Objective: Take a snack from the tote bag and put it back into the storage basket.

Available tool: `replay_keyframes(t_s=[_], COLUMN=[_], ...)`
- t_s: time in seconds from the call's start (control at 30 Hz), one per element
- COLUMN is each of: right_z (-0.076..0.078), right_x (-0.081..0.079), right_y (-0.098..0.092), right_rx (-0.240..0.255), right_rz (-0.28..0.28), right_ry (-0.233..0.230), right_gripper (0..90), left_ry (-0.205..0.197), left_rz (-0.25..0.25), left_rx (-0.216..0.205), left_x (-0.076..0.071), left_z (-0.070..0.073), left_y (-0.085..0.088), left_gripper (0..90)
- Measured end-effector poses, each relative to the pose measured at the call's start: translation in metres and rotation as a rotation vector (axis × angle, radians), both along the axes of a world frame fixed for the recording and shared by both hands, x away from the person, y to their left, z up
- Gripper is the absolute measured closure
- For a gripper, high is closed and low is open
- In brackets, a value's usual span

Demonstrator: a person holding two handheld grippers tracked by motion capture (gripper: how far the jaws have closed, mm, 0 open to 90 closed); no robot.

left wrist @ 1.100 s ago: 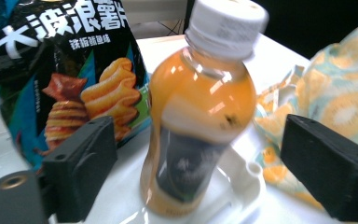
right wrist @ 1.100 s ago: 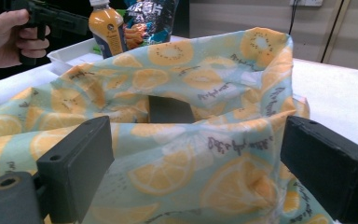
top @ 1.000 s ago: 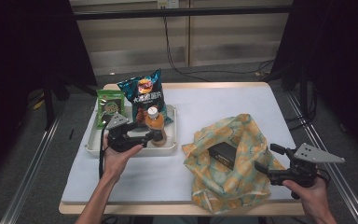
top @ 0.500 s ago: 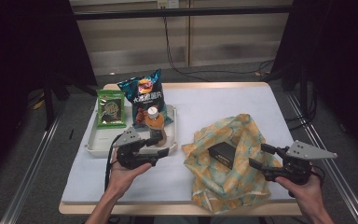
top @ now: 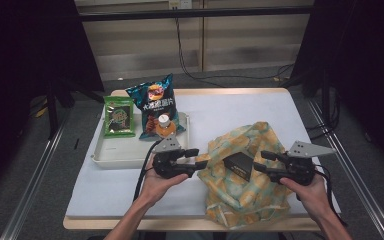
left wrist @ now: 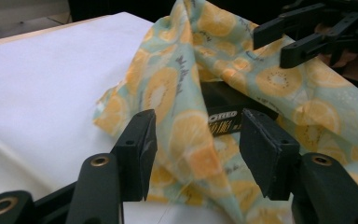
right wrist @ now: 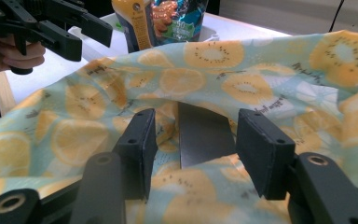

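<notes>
Fruit-print cloth bag [top: 245, 187] | left hand-held gripper [top: 198, 158] closing, ungripped | right hand-held gripper [top: 259, 161] closing, ungripped

White tray [top: 111, 159] on table [top: 240, 105], near left edge. Green snack packet [top: 119, 116] lying in tray, far-left end. Blue chip bag [top: 156, 102] just right of green packet, top overhanging tray's far rim. Orange bottle, white cap [top: 164, 123], in tray against chip bag's lower front. White cloth [top: 105, 192] covering tabletop beneath tray.
</notes>
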State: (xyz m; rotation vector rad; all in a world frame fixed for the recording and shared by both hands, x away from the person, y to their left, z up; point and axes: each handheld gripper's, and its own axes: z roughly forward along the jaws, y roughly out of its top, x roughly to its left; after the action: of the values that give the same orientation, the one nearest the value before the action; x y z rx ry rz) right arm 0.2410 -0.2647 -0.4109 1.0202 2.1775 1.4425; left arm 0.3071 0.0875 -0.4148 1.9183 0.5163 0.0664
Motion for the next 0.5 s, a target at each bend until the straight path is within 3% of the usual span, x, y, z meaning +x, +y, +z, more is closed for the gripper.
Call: replay_keyframes(t_s=[0.2,0.27,0.3,0.33,0.37,0.4,0.43,0.5], right_z=[-0.005,-0.011,-0.014,-0.018,-0.021,-0.023,-0.024,-0.028], right_x=[0.021,0.028,0.029,0.030,0.031,0.032,0.033,0.036], right_y=[0.009,0.013,0.015,0.017,0.019,0.020,0.022,0.023], right_rx=[-0.035,-0.036,-0.043,-0.055,-0.067,-0.077,-0.086,-0.097], right_rz=[0.012,0.021,0.024,0.026,0.031,0.029,0.029,0.035], right_ry=[0.027,0.052,0.060,0.069,0.075,0.080,0.080,0.082], right_gripper=[47.4,46.0,45.1,44.0,42.1,39.4,39.1,37.7], left_ry=[0.033,0.039,0.024,0.038,0.048,0.041,0.035,0.046], left_rz=[-0.010,-0.023,-0.019,-0.021,-0.025,-0.023,-0.019,-0.014], left_rx=[0.018,0.041,0.072,0.076,0.070,0.091,0.116,0.119], left_x=[0.012,0.015,0.015,0.016,0.018,0.019,0.021,0.023], left_z=[-0.011,-0.016,-0.019,-0.022,-0.026,-0.028,-0.030,-0.033], left_y=[-0.022,-0.029,-0.032,-0.033,-0.034,-0.035,-0.036,-0.036], left_gripper=[42.7,43.5,46.0,47.2,50.3,54.0,59.9,75.6])
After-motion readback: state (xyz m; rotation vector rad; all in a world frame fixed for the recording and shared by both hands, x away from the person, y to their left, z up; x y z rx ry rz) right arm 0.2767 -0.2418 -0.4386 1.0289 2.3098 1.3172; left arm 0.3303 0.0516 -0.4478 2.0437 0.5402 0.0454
